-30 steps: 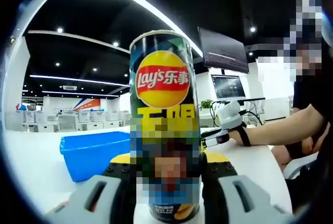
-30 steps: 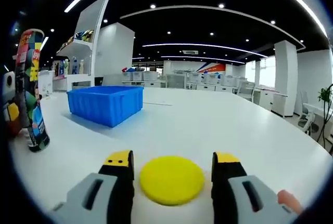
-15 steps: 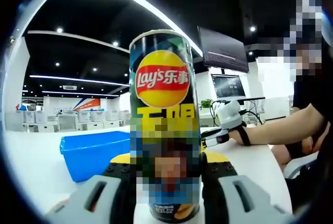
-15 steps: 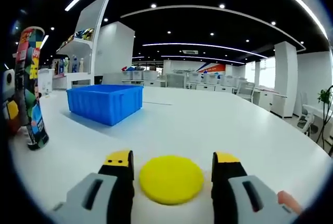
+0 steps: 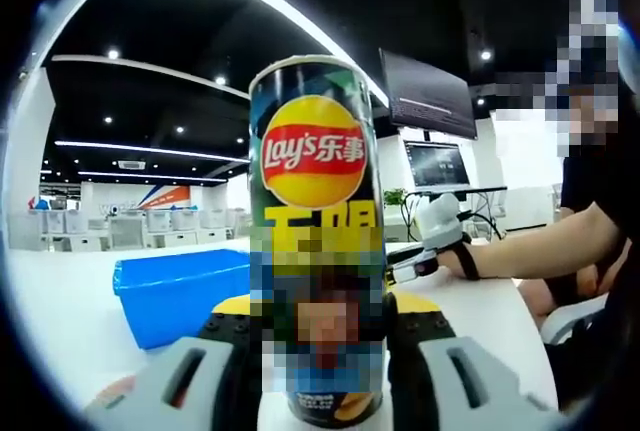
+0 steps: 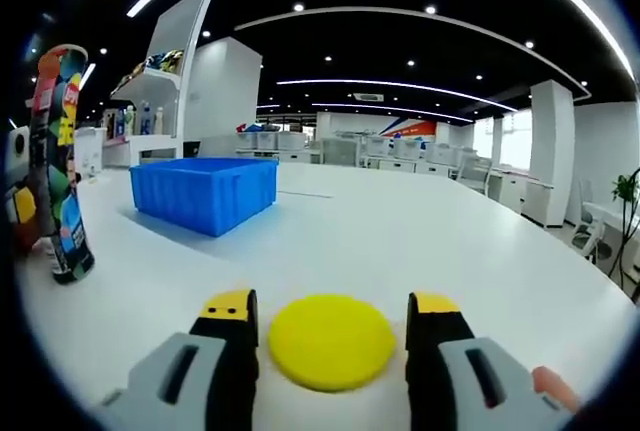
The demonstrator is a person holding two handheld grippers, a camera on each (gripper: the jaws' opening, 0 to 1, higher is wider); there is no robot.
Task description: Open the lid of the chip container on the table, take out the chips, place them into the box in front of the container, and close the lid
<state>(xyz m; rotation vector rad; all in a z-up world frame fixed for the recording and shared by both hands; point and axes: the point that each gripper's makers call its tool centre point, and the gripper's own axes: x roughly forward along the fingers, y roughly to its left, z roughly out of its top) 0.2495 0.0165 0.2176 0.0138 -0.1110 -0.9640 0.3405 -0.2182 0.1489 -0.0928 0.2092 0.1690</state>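
Observation:
The tall Lay's chip can (image 5: 315,211) stands upright on the white table, its silvery top rim bare of a lid. My left gripper (image 5: 322,336) is shut on the can's lower part, one jaw on each side. In the right gripper view the same can (image 6: 55,161) stands at the far left. The yellow lid (image 6: 332,343) lies flat between the jaws of my right gripper (image 6: 332,303), with a thin gap on each side; that gripper is open. The blue box (image 5: 180,296) sits behind the can, also seen as the blue box (image 6: 205,191).
A person's arm (image 5: 540,246) reaches in from the right over the white table (image 6: 450,251), holding my right gripper (image 5: 405,269). Monitors (image 5: 425,101) stand behind it. Shelving (image 6: 160,101) rises beyond the box.
Both views shifted slightly; the lid looks a touch larger between the right jaws. The can, the box and both grips stand as before.

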